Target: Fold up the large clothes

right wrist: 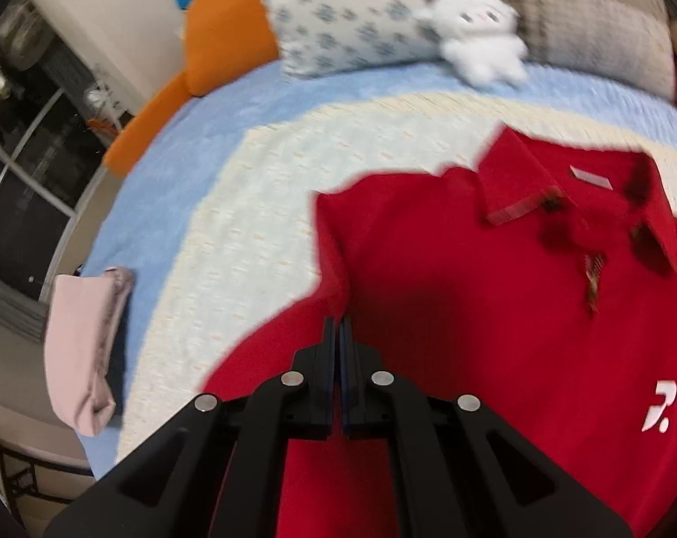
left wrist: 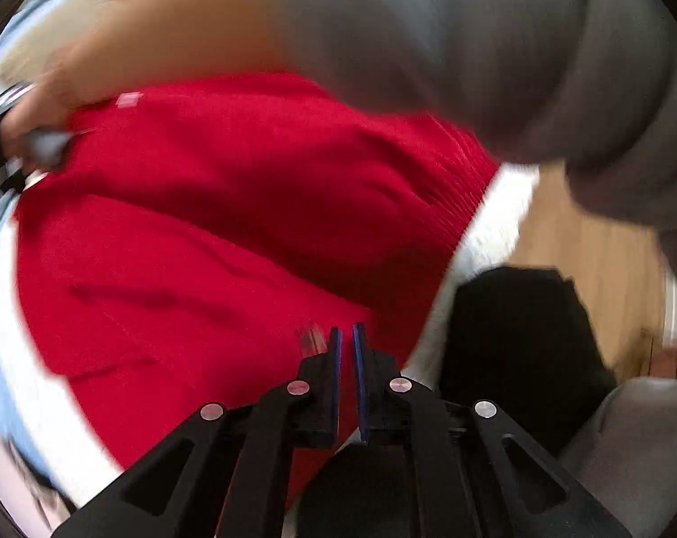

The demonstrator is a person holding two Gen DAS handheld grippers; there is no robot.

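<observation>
A red polo shirt (right wrist: 495, 296) lies on a cream blanket (right wrist: 231, 233) on the bed, collar at the far right, a white logo near the right edge. My right gripper (right wrist: 338, 327) is shut on a fold of the shirt's left side. In the left wrist view the red shirt (left wrist: 213, 224) fills the middle, its ribbed hem at the right. My left gripper (left wrist: 346, 336) has its jaws nearly closed with a narrow gap, at the shirt's near edge; whether it pinches cloth is unclear. The other gripper and a hand show at the far left of that view, blurred.
A folded pink garment (right wrist: 83, 349) lies at the bed's left edge. An orange cushion (right wrist: 222, 31), a patterned pillow (right wrist: 352, 13) and a white plush toy (right wrist: 482, 36) sit at the head. My grey sleeve (left wrist: 562, 67) and a black object (left wrist: 518, 336) are at the right.
</observation>
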